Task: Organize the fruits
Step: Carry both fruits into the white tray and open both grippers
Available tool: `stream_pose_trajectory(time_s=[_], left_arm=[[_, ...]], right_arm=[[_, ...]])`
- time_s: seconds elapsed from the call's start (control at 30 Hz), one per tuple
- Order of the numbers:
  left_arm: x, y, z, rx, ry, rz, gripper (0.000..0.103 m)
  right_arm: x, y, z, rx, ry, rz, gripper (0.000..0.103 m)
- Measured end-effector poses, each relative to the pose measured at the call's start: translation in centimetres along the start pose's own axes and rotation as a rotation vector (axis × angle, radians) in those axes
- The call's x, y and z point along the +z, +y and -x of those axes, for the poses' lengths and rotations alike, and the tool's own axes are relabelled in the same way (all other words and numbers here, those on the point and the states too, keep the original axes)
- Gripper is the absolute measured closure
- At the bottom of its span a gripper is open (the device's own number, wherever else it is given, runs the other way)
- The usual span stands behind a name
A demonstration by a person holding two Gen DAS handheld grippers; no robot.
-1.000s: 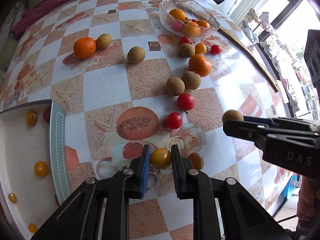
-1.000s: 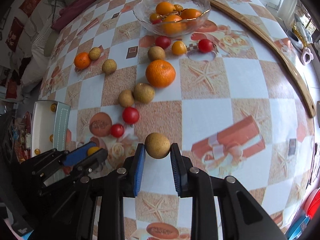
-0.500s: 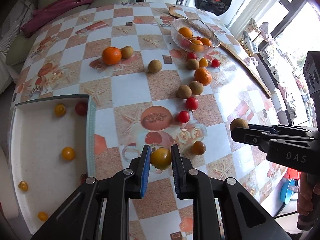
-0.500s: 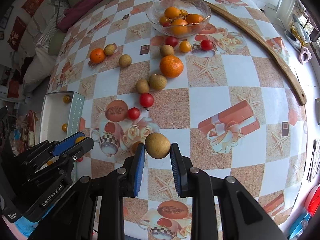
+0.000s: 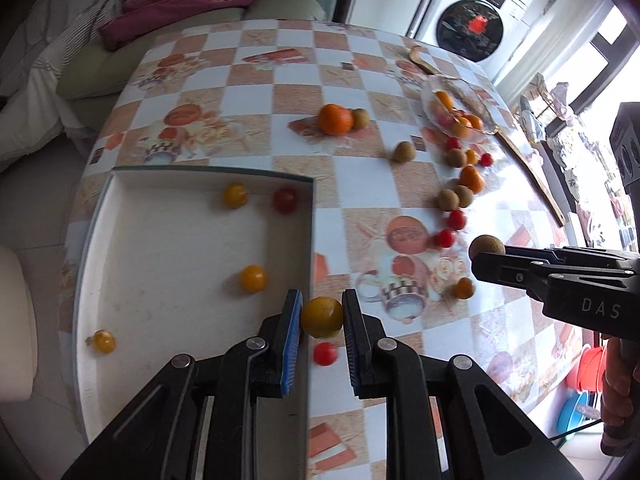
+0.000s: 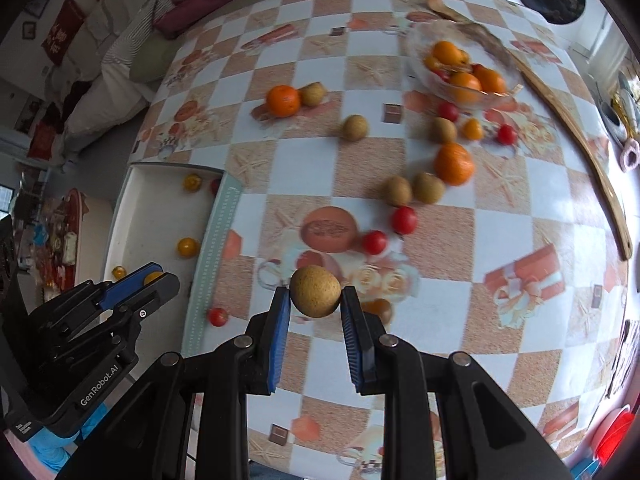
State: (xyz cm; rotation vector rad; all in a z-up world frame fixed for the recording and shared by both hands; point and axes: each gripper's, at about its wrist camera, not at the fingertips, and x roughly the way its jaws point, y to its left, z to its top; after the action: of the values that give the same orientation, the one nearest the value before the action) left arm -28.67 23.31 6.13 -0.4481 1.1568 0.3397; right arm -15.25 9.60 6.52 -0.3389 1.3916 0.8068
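Left wrist view: my left gripper (image 5: 322, 316), clamped on a round yellow tomato (image 5: 322, 317), has now reached the white rectangular tray's (image 5: 96, 208) near wall; right gripper (image 6: 314, 298) grips a brown round longan (image 6: 315, 296) beside that tray, so I'd drop next.

"DAS" on right gripper (image 5: 486, 254); "GenRobot.AI" on left gripper (image 6: 154, 278)

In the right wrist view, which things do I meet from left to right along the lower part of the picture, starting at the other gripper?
left gripper → white tray → red cherry tomato beside the tray → brown round fruit held in the right gripper.
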Motion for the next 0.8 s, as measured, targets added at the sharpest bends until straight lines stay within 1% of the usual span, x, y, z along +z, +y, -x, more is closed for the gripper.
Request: stream_pose_trajectory(time_s=[0.27, 0.43, 0.6, 0.8], left_arm=[[-1.5, 5.3, 0.1, 0.042, 0.010, 0.081, 0.081], [-2.3, 8.3, -0.9, 0.070, 0.031, 0.133, 0.081], [-2.7, 9.9, -2.1, 0.082, 0.049, 0.154, 0.081], [-2.7, 10.7, -3.4, 0.096, 0.063, 0.156, 0.081]], right_arm=[[1.2, 5.5, -1.9, 0.021, 0.027, 0.077, 0.075], [1.7, 8.8, -3.9, 0.034, 0.052, 0.122, 0.075], [2.5, 11.2, -6.2, 0.038, 0.078, 0.153, 0.075], [3.7, 12.8, -8.5, 0.030, 0.098, 0.161, 0.075]])
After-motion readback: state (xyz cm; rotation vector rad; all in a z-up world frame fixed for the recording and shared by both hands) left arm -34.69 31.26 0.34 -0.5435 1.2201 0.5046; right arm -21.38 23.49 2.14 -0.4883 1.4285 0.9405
